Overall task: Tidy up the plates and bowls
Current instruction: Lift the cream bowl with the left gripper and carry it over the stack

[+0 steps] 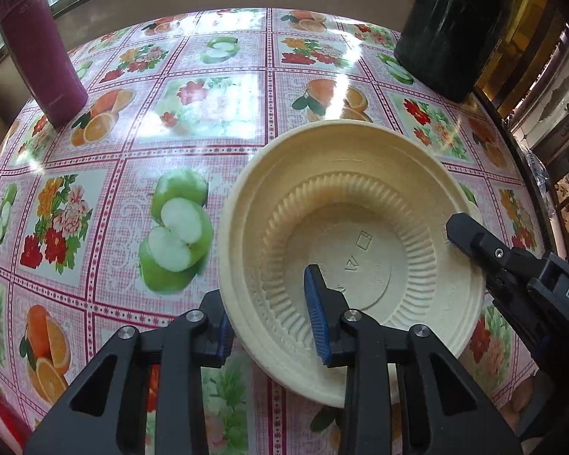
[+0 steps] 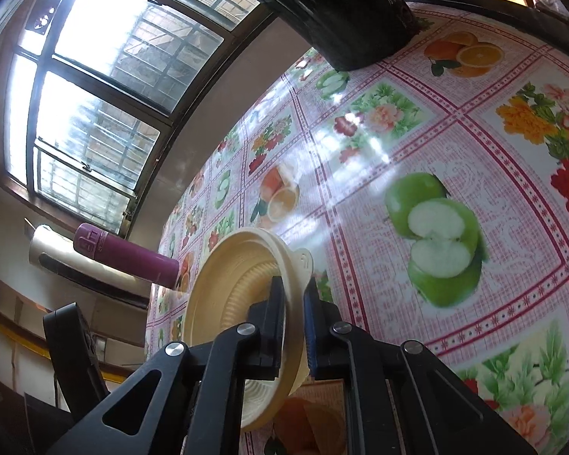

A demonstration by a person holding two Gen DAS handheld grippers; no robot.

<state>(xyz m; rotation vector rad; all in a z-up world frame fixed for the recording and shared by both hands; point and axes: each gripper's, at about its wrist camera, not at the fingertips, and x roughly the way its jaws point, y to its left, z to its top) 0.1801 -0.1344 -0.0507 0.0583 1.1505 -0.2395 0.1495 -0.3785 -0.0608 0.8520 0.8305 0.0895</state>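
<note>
We hold the cream, ribbed, thin-walled disposable bowl [image 1: 345, 227] above the bench [image 1: 132, 174] with its glossy fruit-and-flower cloth, and both tools are clamped on its rim. The left tool [image 1: 273, 322] pinches the near wall, one blue pad inside and one outside; the right tool [image 2: 294, 326] grips the opposite edge, close by the small tab on the rim. We judge the bowl very light, fairly flexible and easily dented, so the rolled rim, its stiffest part, looks like the best place to hold. Pulling the two grips apart could warp or crack it. A maroon flask [image 1: 34, 38] and a black container [image 1: 455, 26] stand well apart.
</note>
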